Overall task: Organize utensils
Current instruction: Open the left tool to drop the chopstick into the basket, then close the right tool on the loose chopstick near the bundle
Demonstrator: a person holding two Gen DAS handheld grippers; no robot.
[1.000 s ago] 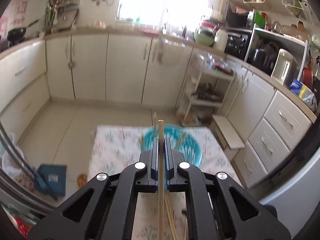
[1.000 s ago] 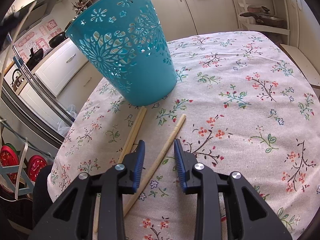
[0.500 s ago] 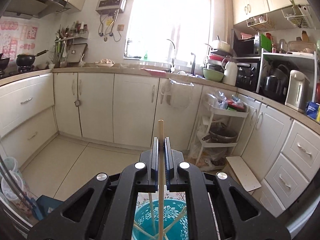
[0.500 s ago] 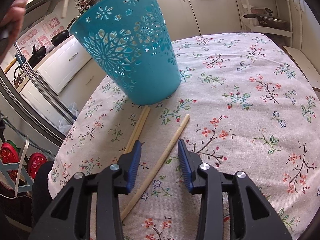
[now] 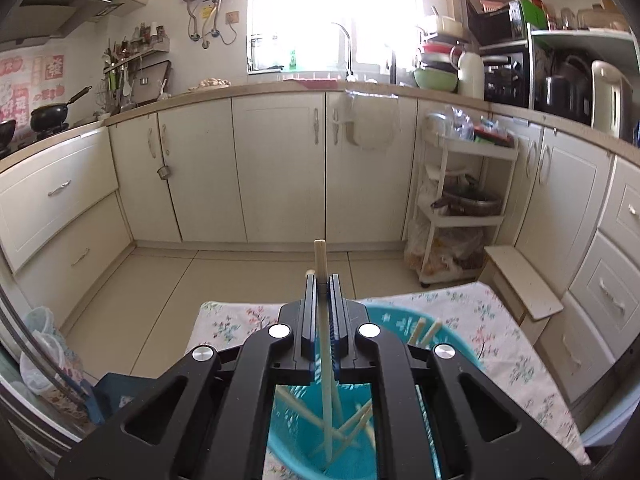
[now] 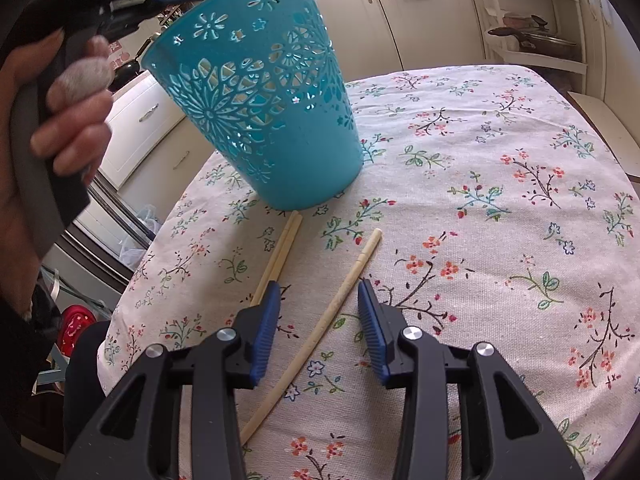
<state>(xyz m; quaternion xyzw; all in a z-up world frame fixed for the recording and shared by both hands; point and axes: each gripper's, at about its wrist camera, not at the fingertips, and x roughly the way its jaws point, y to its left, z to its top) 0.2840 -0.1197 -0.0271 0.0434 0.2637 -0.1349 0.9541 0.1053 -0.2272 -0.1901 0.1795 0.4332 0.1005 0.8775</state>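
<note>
Lowered into the teal basket (image 5: pixel 448 332) is the chopstick (image 5: pixel 325 344) clamped by the left gripper (image 5: pixel 322 280); right gripper (image 6: pixel 318 300) is held wide astride a table chopstick (image 6: pixel 340 300).

A teal plastic basket (image 6: pixel 276 92) with cut-out flower patterns stands upright near the far left edge of the floral tablecloth (image 6: pixel 500 208), several pale chopsticks (image 5: pixel 352 426) leaning inside it. One chopstick (image 5: pixel 325 344) hangs upright over its opening. A pair (image 6: pixel 280 250) and a single chopstick (image 6: pixel 340 304) lie flat just before its base.
</note>
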